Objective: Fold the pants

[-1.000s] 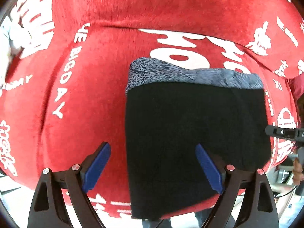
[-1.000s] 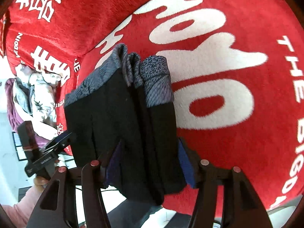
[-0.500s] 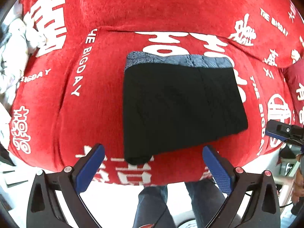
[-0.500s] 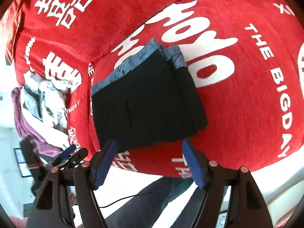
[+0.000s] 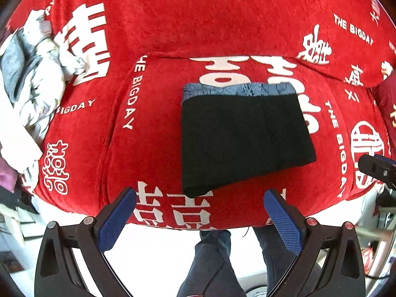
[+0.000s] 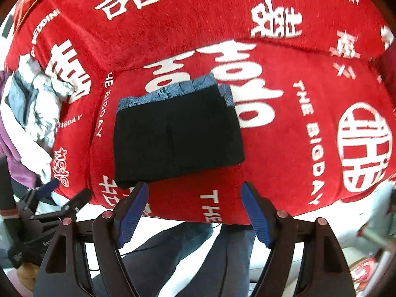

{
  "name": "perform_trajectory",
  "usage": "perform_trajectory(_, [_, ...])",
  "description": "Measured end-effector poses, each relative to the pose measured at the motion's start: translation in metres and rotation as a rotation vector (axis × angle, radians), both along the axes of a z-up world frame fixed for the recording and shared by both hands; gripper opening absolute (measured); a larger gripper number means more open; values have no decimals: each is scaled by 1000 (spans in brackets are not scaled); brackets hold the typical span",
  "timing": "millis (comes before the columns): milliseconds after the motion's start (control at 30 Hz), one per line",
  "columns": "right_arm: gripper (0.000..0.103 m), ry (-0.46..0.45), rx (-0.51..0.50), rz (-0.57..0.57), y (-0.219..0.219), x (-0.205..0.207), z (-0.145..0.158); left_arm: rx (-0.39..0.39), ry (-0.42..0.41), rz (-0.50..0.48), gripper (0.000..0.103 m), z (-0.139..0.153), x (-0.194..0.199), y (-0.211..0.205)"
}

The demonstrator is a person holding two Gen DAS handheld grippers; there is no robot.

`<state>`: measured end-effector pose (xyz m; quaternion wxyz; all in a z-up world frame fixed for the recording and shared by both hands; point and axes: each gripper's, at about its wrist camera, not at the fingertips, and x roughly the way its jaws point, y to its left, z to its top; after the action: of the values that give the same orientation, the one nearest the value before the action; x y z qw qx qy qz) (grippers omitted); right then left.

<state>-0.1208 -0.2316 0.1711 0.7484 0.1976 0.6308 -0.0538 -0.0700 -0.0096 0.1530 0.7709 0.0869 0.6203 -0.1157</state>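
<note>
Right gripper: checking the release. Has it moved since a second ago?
Yes. The right gripper has backed up off the folded pants, toward the red cover's near edge, jaws opening, empty.

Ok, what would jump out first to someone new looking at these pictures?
The bright red cover with bold white lettering fills both views. At its middle lie the black pants, folded into a neat block with a blue-grey waistband at the far edge. A crumpled heap of pale clothes sits at the left.

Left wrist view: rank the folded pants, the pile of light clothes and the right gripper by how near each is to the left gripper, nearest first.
1. Folded pants: dead ahead of the left gripper, lying on the red cover.
2. Right gripper: at the right edge, off the cover's side.
3. Pile of light clothes: far left, up the cover.
The last two are close; the pile looks farther.
</note>
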Motion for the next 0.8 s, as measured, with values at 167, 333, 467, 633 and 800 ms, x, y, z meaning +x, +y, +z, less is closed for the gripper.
perform_trajectory(167, [80, -12, -48, 10, 4, 11, 29, -16, -27, 48, 103, 21, 5, 1])
perform_trajectory(333, [80, 8, -88, 20, 5, 25, 33, 22, -46, 56, 103, 29, 10, -7])
perform_trajectory(467, [80, 12, -117, 45, 2, 22, 35, 48, -35, 76, 103, 31, 9, -18])
perform_trajectory(633, [80, 46, -137, 77, -5, 15, 31, 50, -27, 109, 103, 35, 7, -24])
perform_trajectory(800, [80, 47, -149, 84, -8, 17, 31, 89, -20, 92, 103, 32, 5, -30])
